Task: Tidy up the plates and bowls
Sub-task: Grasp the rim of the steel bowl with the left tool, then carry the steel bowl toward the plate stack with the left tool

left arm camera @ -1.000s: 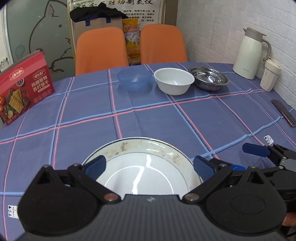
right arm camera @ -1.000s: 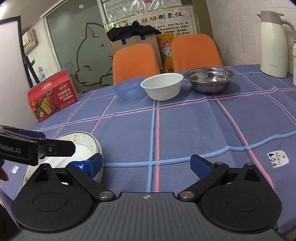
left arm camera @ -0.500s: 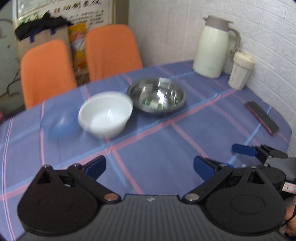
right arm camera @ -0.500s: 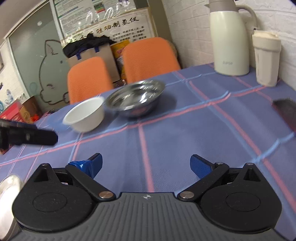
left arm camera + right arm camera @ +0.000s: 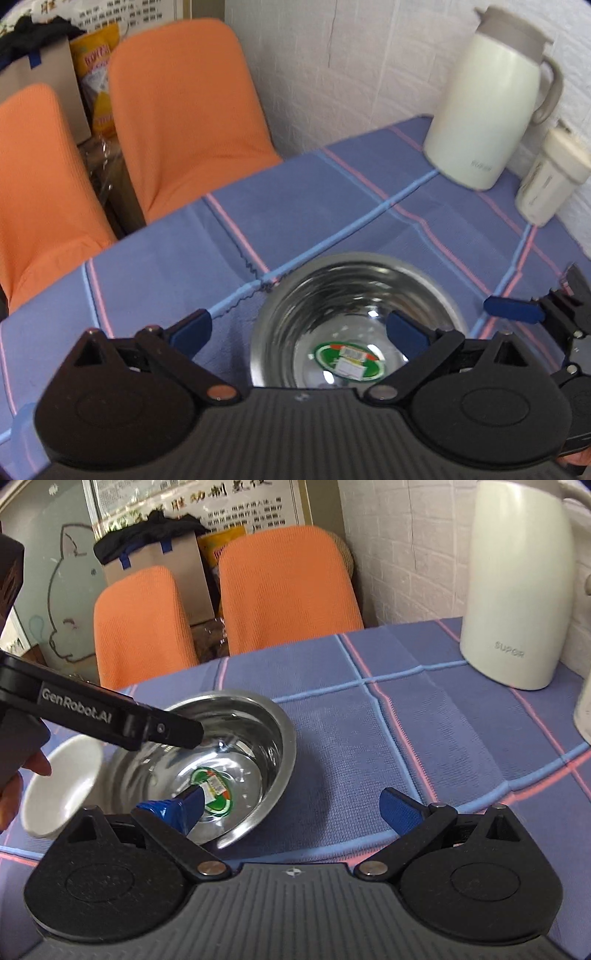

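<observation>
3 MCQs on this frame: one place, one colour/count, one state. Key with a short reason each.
1. The white bowl lies where relative to the steel bowl, in the right wrist view?
A. inside it
B. to its left
C. beside the jug

2. How many orange chairs stand behind the table?
A. one
B. two
C. three

3. The right gripper is:
A. open
B. shut on the bowl's rim
C. shut, empty

Key: 1 B, it shows at the steel bowl's left side. 2 B, two backs show. 3 A, blue fingers stand wide apart.
</observation>
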`<state>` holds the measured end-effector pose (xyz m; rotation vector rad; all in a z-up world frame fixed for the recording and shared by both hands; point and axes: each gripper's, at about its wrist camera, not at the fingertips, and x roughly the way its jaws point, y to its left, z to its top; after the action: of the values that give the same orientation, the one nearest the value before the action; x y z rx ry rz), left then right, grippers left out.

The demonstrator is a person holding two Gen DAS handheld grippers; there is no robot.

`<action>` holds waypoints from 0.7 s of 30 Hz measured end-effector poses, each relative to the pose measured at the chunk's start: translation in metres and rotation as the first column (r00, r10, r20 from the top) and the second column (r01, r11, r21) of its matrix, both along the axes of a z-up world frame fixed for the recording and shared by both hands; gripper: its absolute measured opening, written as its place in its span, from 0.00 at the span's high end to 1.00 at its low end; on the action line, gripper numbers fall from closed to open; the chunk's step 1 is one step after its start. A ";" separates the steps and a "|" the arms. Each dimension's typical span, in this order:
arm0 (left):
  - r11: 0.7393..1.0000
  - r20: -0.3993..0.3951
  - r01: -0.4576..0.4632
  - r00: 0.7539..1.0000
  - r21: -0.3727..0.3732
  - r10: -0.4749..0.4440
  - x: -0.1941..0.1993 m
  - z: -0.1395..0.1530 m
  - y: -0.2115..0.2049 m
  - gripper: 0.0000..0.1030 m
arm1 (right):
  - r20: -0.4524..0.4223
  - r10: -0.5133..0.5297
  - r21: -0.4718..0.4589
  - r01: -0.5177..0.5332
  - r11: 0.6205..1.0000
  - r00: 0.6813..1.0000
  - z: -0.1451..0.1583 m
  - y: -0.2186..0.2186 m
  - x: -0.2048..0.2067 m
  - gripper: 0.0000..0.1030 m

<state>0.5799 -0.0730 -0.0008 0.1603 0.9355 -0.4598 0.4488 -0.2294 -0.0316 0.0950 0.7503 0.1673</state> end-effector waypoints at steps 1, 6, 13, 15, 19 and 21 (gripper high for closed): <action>1.000 0.001 0.008 1.000 0.010 -0.008 0.004 -0.005 -0.001 0.04 | -0.010 0.002 -0.003 -0.003 1.000 1.000 -0.002 0.001 0.004 0.14; 0.998 -0.007 0.058 0.998 0.027 -0.057 0.006 -0.019 -0.009 0.06 | -0.008 0.012 -0.014 -0.012 1.000 1.000 -0.009 0.010 0.007 0.14; 0.996 -0.067 0.081 0.995 0.043 -0.078 0.006 -0.029 -0.016 0.41 | -0.012 0.092 -0.003 -0.092 0.996 0.996 -0.006 0.028 -0.001 0.14; 0.995 -0.084 0.094 0.992 0.026 -0.091 0.004 -0.027 -0.015 0.46 | -0.019 0.108 0.022 -0.108 0.994 0.994 -0.003 0.031 -0.004 0.14; 0.993 -0.080 0.110 0.991 0.037 -0.106 -0.003 -0.021 -0.018 0.47 | -0.016 0.106 0.058 -0.105 0.993 0.994 0.010 0.033 -0.018 0.12; 0.993 -0.081 0.115 0.990 0.021 -0.113 -0.010 -0.014 -0.017 0.48 | -0.011 0.101 0.063 -0.100 0.993 0.995 0.015 0.031 -0.025 0.12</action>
<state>0.5701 -0.0904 -0.0151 0.2208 1.0145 -0.5634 0.4239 -0.1988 -0.0170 0.1183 0.7649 0.2859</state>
